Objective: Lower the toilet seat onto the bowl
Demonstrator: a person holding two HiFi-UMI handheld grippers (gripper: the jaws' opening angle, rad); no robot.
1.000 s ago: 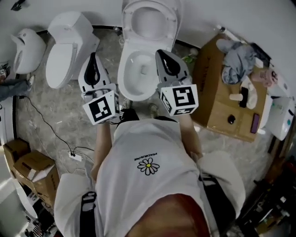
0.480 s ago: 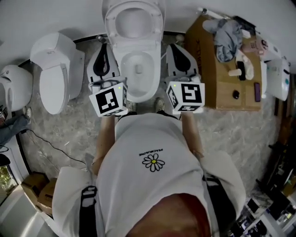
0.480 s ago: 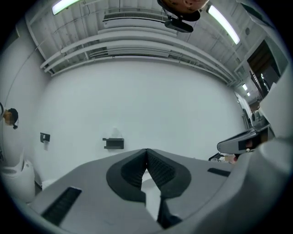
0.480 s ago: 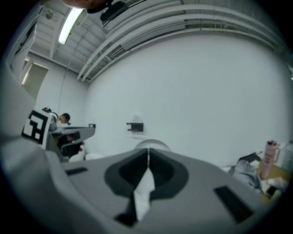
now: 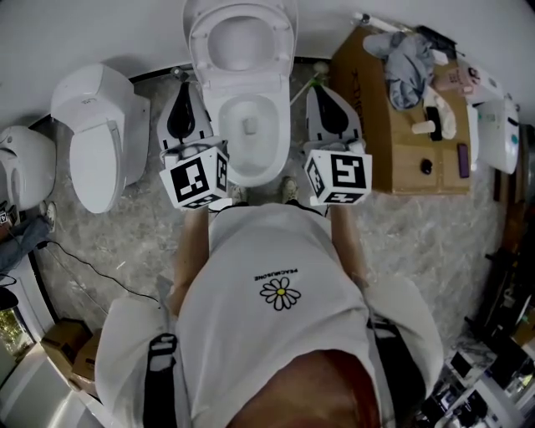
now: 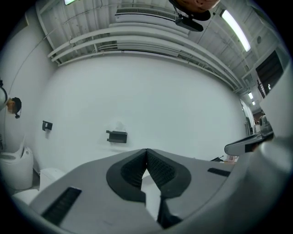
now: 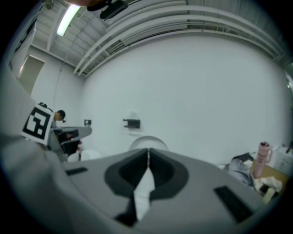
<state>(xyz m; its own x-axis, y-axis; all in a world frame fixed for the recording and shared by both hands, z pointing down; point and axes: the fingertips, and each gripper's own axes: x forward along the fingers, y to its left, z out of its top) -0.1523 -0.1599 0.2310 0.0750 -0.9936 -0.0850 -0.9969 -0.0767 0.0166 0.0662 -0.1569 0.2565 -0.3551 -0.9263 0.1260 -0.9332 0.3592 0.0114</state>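
Toilet seat is seen raised, leaning back toward the white wall at 12 o'clock of the bowl. The bowl therefore lies uncovered, and the toilet seat is touched by neither tool. The left tongs are held level just beside the bowl at its 9 o'clock, and the right tongs just beside it at its 3 o'clock. Both are pointed toward the wall.

In the left gripper view the two dark pads are pressed together at their tips with nothing between them. Bare wall is faced, and a small dark fitting is fixed to it. In the right gripper view the jaws are likewise pressed together and empty. The rounded top of the raised seat is seen just beyond their tips.

A marker cube is carried at the rear of each tool, close to the person's white shirt, on which a daisy is printed. A second toilet with its lid down stands on the marbled floor at 9 o'clock of the left tongs, apart from them. A cardboard box stands near the right tongs, at their 3 o'clock. A grey cloth and several small items lie on its top.
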